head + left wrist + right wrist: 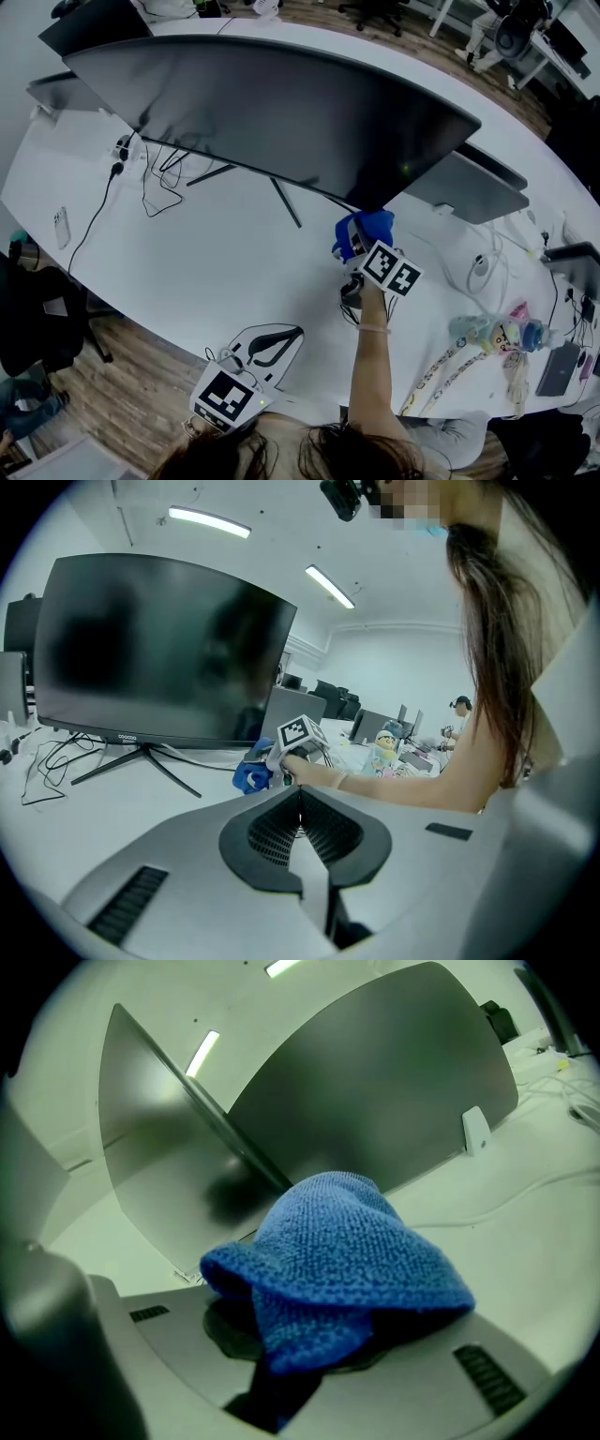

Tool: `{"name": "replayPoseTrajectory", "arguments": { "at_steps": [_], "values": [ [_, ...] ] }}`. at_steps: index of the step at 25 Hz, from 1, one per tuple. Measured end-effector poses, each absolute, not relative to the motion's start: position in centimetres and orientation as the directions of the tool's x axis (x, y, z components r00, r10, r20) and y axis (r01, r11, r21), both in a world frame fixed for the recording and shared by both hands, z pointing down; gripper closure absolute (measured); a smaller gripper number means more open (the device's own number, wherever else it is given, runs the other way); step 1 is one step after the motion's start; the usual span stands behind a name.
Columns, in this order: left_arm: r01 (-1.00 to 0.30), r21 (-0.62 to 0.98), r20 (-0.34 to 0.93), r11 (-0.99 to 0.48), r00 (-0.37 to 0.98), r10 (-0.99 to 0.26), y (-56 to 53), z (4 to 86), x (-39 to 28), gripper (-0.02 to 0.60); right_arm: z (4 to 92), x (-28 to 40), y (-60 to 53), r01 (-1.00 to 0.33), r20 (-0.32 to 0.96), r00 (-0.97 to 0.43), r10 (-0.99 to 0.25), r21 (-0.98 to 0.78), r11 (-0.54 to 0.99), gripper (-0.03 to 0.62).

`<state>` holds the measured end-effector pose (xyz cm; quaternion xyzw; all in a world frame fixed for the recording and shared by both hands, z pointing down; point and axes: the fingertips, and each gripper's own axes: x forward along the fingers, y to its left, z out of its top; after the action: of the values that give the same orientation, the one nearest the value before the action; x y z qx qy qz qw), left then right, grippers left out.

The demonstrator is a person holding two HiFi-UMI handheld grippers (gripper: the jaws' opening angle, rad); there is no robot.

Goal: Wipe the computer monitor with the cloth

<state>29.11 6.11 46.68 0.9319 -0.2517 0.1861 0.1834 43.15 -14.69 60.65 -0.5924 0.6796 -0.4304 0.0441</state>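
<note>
Curved computer monitor (281, 112) stands on a white table (216, 272), screen dark, V-shaped stand legs under it. Right gripper (359, 246) sits at about 3 o'clock of the head view, at the monitor's lower right corner. It is clamped on a blue cloth (367, 227). In the right gripper view the cloth (337, 1260) bunches over the jaws and covers them, with the monitor's edge (202, 1119) seen end-on just beyond. Cannot tell if the cloth touches the screen.

Left gripper (277, 339) is low at 6 o'clock, well apart from the monitor. Its own view shows the jaws pressed together with nothing between them, aimed toward the monitor (150, 649) and the right gripper (281, 761).

Loose black cables (159, 178) lie at 10 o'clock under the screen. A second monitor's back (469, 187) is at 2 o'clock. Small toy figures (506, 333) stand at 4 o'clock near the table edge.
</note>
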Motion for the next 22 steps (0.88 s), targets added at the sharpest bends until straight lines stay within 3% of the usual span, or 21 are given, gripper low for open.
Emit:
{"name": "replayPoseTrajectory", "arguments": {
  "at_steps": [22],
  "values": [
    [-0.557, 0.239, 0.424, -0.795, 0.797, -0.430, 5.2, 45.6, 24.5, 0.572, 60.8, 38.2, -15.7, -0.743, 0.455, -0.301, -0.838, -0.663, -0.092, 0.497]
  ]
}}
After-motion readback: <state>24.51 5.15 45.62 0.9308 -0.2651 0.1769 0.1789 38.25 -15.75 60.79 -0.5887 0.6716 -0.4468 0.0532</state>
